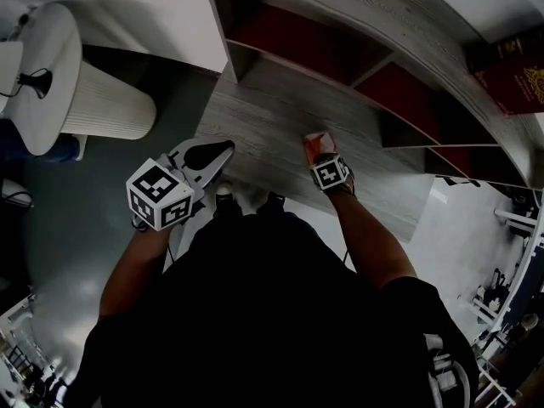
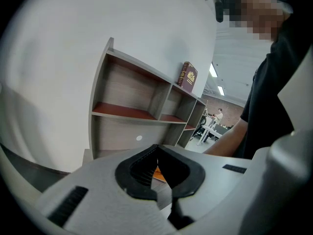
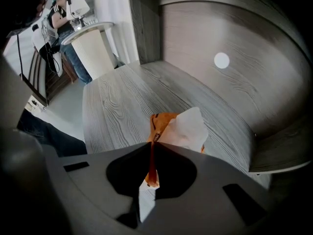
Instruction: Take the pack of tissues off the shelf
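Grippers, two: the right gripper (image 3: 153,142) clamps the single tissue pack (image 3: 182,126) over the shelf (image 3: 117,97); the left gripper (image 2: 157,150) is closed, empty.

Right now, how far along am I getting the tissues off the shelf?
Done: the right gripper is shut on the tissue pack. In hand: the pack is over the wooden ledge; I can't tell if it touches. Still to do: carrying it clear. The left gripper is shut, empty.
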Motion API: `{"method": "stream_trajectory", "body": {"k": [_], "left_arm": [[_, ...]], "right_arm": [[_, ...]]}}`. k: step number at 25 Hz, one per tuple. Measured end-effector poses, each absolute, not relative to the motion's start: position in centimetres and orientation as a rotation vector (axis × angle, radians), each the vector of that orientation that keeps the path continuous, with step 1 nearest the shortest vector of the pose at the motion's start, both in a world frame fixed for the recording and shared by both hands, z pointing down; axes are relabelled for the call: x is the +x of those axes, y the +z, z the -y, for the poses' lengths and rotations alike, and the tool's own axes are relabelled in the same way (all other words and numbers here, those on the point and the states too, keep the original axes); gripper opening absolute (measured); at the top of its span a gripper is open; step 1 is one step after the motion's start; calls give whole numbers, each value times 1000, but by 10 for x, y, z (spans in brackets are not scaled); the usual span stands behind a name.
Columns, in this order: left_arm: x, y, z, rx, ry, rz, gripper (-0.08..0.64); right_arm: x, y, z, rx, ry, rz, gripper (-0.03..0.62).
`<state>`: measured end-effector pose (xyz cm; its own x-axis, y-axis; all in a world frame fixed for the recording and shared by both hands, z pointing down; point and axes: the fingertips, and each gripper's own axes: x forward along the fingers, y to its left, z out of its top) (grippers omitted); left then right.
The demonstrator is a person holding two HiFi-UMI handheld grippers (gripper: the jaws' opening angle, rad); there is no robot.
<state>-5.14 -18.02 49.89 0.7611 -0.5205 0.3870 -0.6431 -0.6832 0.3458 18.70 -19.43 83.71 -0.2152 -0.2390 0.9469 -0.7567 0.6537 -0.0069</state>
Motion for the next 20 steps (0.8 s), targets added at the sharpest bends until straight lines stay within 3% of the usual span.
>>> {"method": "stream_trajectory", "body": {"k": [20], "left_arm": [[-53,492,181,2502,331,895,18]], "right_arm": [[187,818,206,857,567,1797,9]]}}
